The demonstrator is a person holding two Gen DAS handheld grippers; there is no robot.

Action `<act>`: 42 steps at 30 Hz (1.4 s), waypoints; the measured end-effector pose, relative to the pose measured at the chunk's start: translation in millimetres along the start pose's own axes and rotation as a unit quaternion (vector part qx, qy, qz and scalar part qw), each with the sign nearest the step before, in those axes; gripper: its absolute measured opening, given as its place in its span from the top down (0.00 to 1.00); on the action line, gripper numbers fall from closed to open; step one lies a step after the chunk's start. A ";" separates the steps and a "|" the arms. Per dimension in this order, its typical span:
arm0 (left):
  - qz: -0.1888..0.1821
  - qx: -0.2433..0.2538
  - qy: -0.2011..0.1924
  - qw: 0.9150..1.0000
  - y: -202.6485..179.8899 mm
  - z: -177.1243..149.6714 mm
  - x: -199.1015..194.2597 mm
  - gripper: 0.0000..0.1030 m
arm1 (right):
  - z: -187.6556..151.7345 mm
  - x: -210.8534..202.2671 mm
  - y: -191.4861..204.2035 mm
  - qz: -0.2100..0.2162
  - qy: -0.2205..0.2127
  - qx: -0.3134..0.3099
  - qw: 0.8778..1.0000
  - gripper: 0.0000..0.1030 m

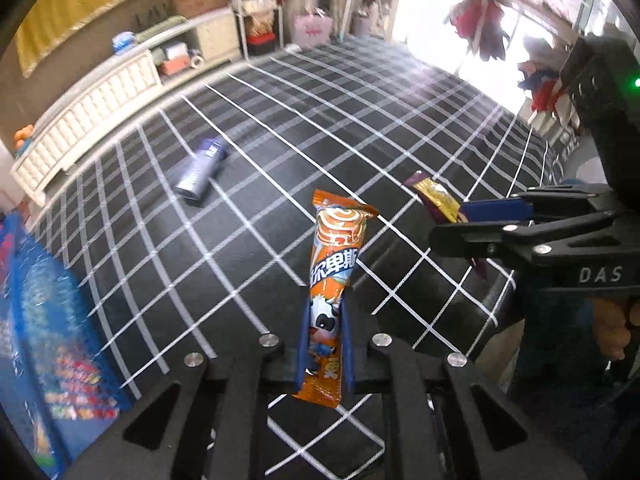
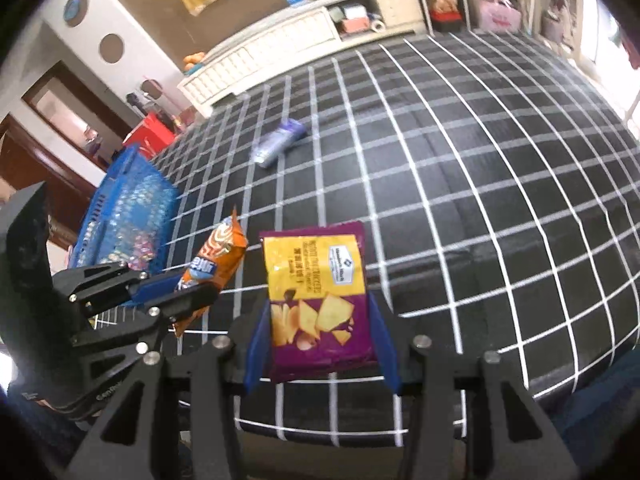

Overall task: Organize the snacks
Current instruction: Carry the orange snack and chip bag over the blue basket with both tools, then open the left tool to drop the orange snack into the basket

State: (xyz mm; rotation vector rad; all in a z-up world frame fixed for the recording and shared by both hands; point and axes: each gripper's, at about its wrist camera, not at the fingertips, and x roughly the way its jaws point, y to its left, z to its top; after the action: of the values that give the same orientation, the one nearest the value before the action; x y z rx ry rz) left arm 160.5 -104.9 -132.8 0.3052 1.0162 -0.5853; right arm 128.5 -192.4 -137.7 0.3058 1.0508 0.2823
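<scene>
While each gripper clamps a packet, open bedspread [image 2: 460,184] surrounds them.

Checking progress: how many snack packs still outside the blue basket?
3. Orange stick pack held in the left gripper; purple-yellow cracker bag held in the right gripper; bluish pack lying loose on the checked cloth. Others may sit out of frame.

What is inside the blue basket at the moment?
The blue basket holds several small colourful wrapped snacks, blurred. Its mesh wall covers the lower contents, so they cannot be counted.
</scene>
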 end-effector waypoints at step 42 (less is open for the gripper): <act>0.130 -0.251 -0.007 0.959 217.3 -72.5 -83.2 0.88 | 56.2 88.2 219.2 0.095 0.045 -0.152 0.983 0.50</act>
State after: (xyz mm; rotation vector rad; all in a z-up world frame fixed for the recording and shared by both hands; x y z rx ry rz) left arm 204.6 132.9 -103.2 -0.0183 1.0541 -0.0797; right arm 201.3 36.2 -99.7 0.1189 1.0521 0.6266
